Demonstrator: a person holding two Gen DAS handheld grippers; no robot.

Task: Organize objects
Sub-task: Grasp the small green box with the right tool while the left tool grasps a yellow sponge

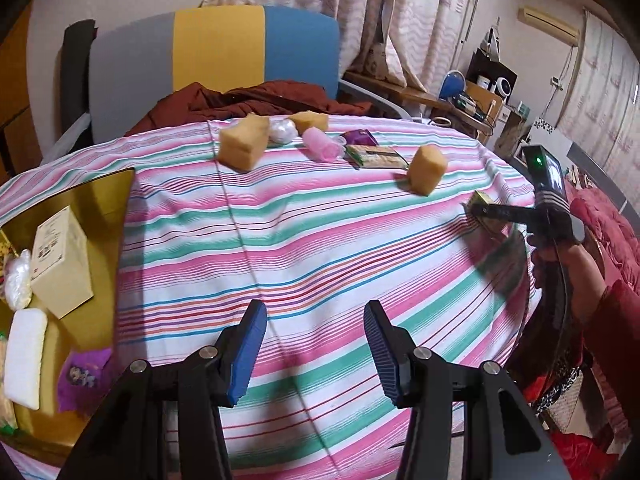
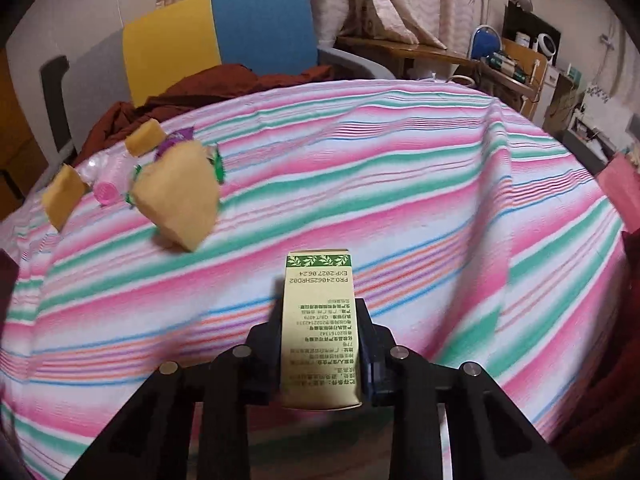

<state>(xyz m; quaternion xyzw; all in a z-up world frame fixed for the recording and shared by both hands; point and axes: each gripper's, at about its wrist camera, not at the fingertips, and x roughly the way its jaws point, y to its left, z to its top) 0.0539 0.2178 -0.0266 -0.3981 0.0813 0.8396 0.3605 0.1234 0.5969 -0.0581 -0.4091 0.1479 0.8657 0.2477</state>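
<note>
My right gripper is shut on a narrow cream box with a green leaf band, held just above the striped tablecloth. From the left wrist view the same box and right gripper are at the table's right edge. My left gripper is open over the cloth with nothing between its blue pads. Three tan sponges lie at the far side, along with a pink roll, a flat green and cream packet and a purple packet.
A gold tray at the left holds a cream box, a white pad and a purple packet. A grey, yellow and blue chair with brown cloth stands behind the table. A hand in a red sleeve holds the right gripper.
</note>
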